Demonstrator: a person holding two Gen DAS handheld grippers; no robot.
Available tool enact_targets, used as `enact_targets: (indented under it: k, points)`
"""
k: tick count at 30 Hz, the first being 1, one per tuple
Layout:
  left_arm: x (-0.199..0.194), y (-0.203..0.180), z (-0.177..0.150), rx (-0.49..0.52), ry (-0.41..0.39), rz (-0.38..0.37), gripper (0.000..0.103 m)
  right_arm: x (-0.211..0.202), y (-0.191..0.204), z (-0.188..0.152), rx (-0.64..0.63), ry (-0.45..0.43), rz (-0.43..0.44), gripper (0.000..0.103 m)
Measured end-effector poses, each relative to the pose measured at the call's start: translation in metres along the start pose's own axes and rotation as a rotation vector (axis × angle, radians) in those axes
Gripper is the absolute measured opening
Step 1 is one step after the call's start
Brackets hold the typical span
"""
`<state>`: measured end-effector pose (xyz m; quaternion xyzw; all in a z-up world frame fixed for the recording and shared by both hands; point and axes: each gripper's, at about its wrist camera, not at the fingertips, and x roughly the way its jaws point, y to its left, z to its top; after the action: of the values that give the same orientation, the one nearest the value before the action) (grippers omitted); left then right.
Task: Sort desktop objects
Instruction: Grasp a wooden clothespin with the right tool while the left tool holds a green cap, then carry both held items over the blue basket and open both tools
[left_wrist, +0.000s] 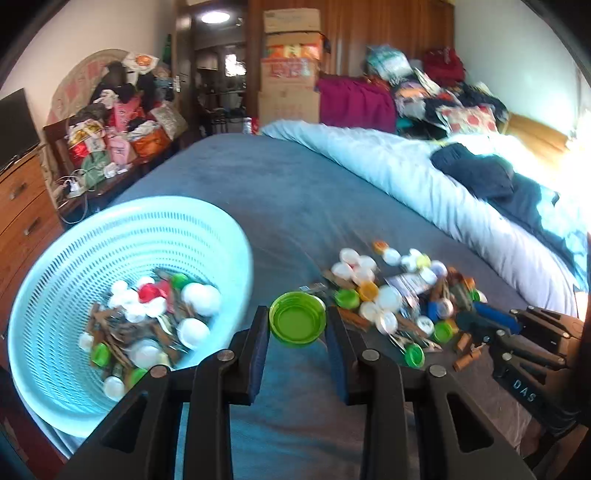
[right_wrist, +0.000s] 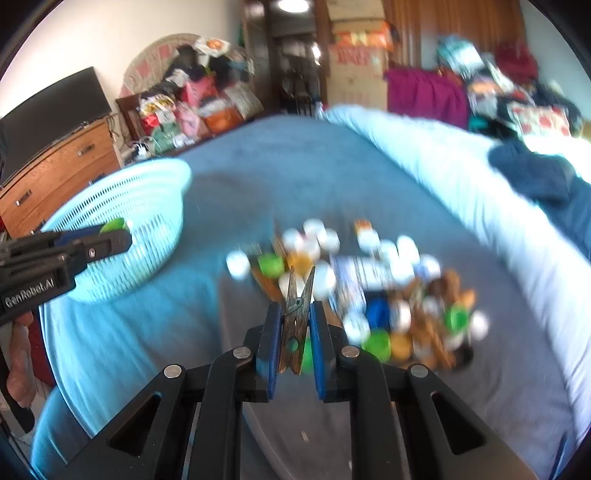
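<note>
Green cap (left_wrist: 297, 318) sits pinched in your left tongs (left_wrist: 297, 332), basket (left_wrist: 74, 266) to their left. Your right tongs (right_wrist: 295, 332) clamp a wooden clothespin (right_wrist: 297, 317) above the bed (right_wrist: 258, 166); pile (right_wrist: 369, 288) just ahead.

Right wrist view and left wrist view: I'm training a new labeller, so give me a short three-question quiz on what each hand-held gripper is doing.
1. True or false: the left hand-held gripper holds a green cap.
2. What does the right hand-held gripper grip? A) white cap B) wooden clothespin C) blue cap
3. Fill in: sorted items lie in the light blue ____.

Key: 1 true; 2 B; 3 basket.
</note>
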<state>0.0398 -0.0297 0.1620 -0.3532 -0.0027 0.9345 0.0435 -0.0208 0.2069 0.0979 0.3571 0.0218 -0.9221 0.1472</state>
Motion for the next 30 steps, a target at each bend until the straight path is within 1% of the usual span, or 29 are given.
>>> enact_targets:
  k: [4,8,11,15,19,21,24,29,30]
  points:
    - [-0.016,0.037,0.023,-0.05,-0.049,0.041,0.031,-0.002,0.03,0.047,-0.047,-0.049,0.012,0.015]
    - [-0.029,0.068,0.043,-0.069,-0.089,0.072,0.031,-0.001,0.066,0.085,-0.097,-0.083,0.032,0.015]
    - [-0.037,0.089,0.049,-0.078,-0.111,0.09,0.031,0.002,0.099,0.109,-0.141,-0.099,0.057,0.015]
    - [-0.041,0.119,0.052,-0.106,-0.114,0.113,0.031,0.008,0.141,0.132,-0.203,-0.107,0.088,0.015]
    - [-0.034,0.148,0.051,-0.135,-0.088,0.134,0.031,0.021,0.179,0.148,-0.253,-0.089,0.124,0.015]
    - [-0.028,0.158,0.051,-0.141,-0.062,0.148,0.031,0.029,0.187,0.152,-0.265,-0.078,0.142,0.015]
    - [-0.015,0.171,0.05,-0.153,-0.006,0.161,0.031,0.041,0.2,0.155,-0.271,-0.037,0.172,0.015]
    - [0.011,0.192,0.047,-0.167,0.13,0.165,0.031,0.07,0.217,0.157,-0.275,0.062,0.224,0.015]
    - [0.015,0.194,0.046,-0.171,0.147,0.162,0.031,0.074,0.218,0.157,-0.273,0.076,0.23,0.015]
